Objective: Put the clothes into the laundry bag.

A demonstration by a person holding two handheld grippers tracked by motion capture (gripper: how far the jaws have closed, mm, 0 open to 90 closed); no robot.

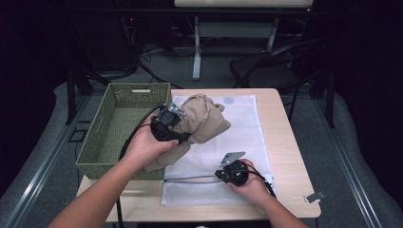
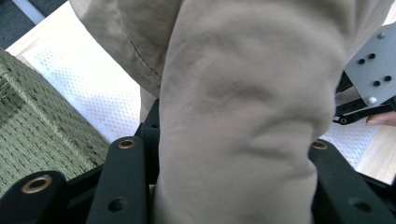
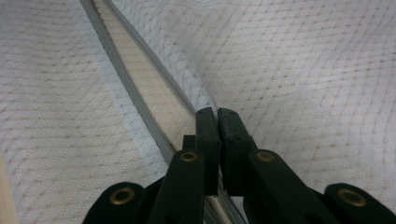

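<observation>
High view: left gripper [image 1: 183, 124] clamps the beige garment [image 1: 202, 121], jaw tips buried in cloth.
Right gripper view: right gripper [image 3: 217, 112] pinched together at the mesh bag [image 3: 303, 70] zipper edge; grip on it unclear.

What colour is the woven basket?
Olive green; the basket shows best in the high view.

Hemmed in on the left by the green woven basket [image 1: 124, 127], its wall just beside the bunched tan garment [image 1: 202, 121]. Open mesh bag [image 1: 247, 128] surface to the right and beyond, up to the table's [image 1: 290, 142] bare far-right edge. Small metal clip [image 1: 315, 196] near the front right corner, well apart.
</observation>
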